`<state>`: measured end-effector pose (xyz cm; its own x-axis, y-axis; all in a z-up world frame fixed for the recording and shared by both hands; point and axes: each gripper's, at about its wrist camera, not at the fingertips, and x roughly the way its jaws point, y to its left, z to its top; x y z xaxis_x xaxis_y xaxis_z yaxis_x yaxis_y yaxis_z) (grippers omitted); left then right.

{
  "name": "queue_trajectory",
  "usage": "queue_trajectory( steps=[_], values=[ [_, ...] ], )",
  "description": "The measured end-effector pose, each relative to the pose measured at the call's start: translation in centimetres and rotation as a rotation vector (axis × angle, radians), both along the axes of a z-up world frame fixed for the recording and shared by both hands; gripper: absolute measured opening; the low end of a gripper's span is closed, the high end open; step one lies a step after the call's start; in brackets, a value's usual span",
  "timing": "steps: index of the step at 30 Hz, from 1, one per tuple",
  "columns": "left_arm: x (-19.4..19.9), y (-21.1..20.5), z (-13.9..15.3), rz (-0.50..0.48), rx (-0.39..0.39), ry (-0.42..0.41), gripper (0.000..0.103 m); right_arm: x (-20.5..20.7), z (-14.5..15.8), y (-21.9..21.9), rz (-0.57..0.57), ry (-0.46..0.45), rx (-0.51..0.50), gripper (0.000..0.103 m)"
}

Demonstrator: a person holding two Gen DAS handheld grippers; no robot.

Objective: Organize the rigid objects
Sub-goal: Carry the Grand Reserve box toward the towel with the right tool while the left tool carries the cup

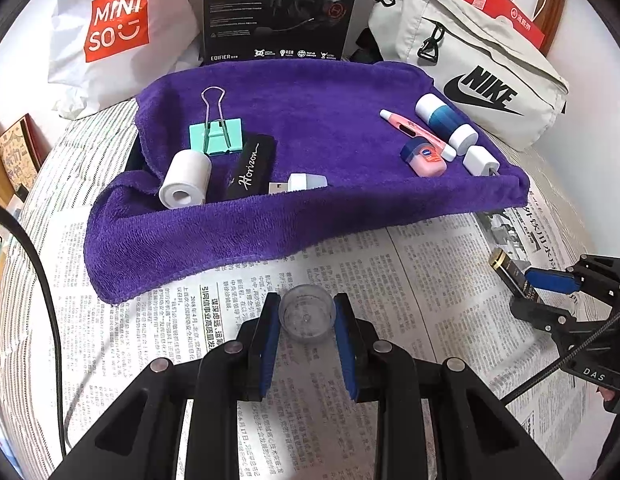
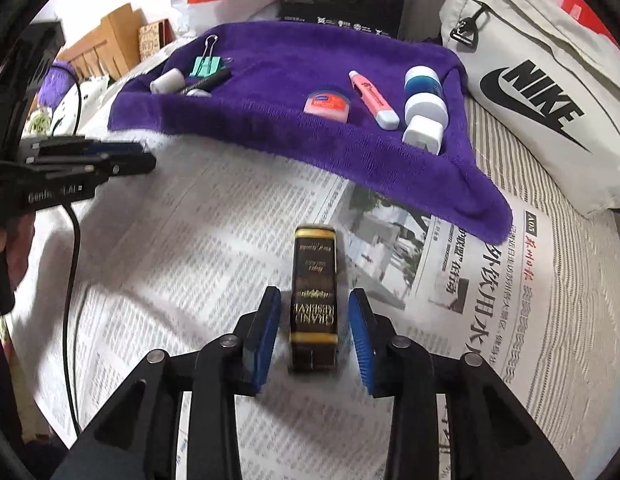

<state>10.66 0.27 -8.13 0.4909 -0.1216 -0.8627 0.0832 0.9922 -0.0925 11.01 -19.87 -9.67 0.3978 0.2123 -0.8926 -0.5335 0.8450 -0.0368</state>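
The left gripper (image 1: pixel 307 316) was clamped on a small clear cup (image 1: pixel 307 314), empty inside, over the newspaper (image 1: pixel 170 340). Further right, the right gripper (image 2: pixel 315 320) straddled a dark gold-lettered box (image 2: pixel 314 300) lying on the newspaper, blue pads (image 2: pixel 362 332) apart from its sides.

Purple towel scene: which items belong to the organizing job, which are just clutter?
Job:
clear cap in left hand-held gripper
black-gold box
binder clip
lip balm tin
purple towel

Lying about:
Nike bag
Miniso bag
newspaper
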Motion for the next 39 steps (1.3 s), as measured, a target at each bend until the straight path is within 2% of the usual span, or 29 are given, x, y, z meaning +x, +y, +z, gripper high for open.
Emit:
queue_trajectory(
  steps=[18,20,24,32,37,39],
  values=[
    [0.05,-0.50,0.00,-0.016,0.031,0.005,0.026,0.61,-0.22,-0.52,0.015,0.000,0.049,0.037],
    [0.03,-0.48,0.02,-0.019,0.029,0.007,0.026,0.53,-0.10,-0.50,0.013,-0.012,0.040,0.024],
    [0.03,-0.53,0.01,-0.024,0.039,0.007,0.026,0.03,-0.28,-0.29,0.013,-0.038,0.043,0.023],
    [-0.14,-0.44,-0.04,-0.041,0.013,-0.001,0.026,0.46,-0.17,-0.64,0.006,-0.001,0.062,0.023],
    [0.17,-0.91,-0.10,-0.048,0.043,-0.009,0.026,0.22,-0.27,-0.27,0.010,-0.026,0.038,0.023],
    [0.21,-0.64,-0.15,-0.042,0.018,-0.026,0.026,0.27,-0.27,-0.28,0.008,-0.021,0.042,0.023]
  ],
)
